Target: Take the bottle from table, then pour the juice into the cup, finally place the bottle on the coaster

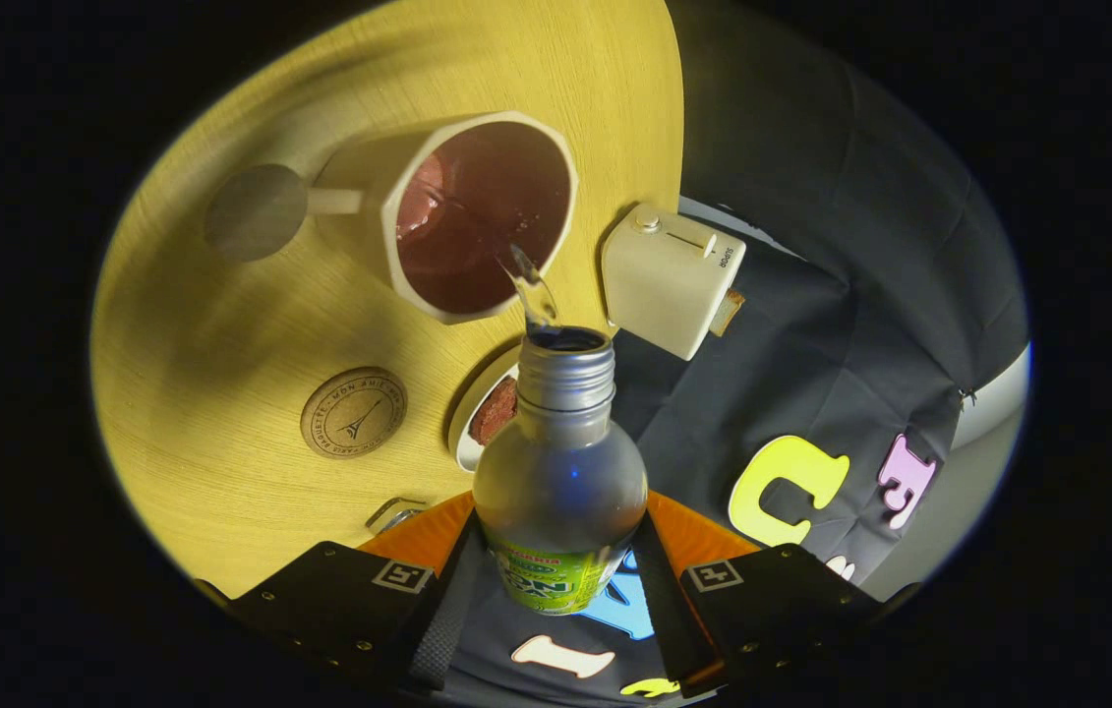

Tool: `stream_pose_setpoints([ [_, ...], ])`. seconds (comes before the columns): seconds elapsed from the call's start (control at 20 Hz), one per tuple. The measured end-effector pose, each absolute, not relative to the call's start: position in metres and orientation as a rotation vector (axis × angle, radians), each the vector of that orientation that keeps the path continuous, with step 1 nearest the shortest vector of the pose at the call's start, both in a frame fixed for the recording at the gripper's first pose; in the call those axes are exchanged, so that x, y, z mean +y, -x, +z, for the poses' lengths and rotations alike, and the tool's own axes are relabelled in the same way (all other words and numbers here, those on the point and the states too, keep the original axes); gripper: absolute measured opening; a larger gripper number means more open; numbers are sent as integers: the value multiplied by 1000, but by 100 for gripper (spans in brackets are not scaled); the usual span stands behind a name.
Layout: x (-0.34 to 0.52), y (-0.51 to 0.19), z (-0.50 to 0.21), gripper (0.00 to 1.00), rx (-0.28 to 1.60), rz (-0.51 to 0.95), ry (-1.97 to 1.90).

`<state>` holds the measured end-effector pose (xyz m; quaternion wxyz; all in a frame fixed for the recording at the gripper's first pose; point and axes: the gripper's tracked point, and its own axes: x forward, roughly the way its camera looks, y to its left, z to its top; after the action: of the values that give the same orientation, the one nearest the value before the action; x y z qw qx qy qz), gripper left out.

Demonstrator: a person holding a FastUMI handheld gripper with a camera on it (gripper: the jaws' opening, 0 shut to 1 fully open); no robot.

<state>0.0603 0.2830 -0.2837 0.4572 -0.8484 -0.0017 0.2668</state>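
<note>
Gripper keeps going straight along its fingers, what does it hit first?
Likely the cream angular cup of red juice: the gripper, shut on the clear plastic bottle, aims its threaded neck at the rim. Depth unclear.

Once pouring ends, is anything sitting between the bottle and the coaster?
Nothing visible blocks it. The gripper is shut on the bottle, tilted and pouring into the cup. The coaster lies on bare table beside the fingers, nearer than the cup. A small dish by the bottle's neck sits off that path.
</note>
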Motion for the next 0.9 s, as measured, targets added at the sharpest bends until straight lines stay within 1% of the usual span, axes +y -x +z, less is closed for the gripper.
stream_pose_setpoints([
  [0.9, 297, -69, -269, 79, -96, 686, 2264],
])
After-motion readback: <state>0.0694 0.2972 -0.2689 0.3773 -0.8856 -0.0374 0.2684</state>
